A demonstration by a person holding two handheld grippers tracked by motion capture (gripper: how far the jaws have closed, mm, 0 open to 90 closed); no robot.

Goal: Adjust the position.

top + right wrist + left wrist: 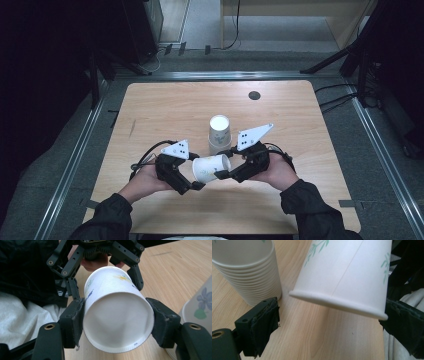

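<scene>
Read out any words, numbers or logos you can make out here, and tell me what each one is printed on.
Nothing can be read for sure.
White paper cup held in the right gripper: small blue print on its side and a tiny blue mark on its base rim, both too small and blurred to read.
Stack of white paper cups with green leaf pattern: no lettering visible.
Grey three-cornered plates on the grippers: dots only, no text.
</scene>
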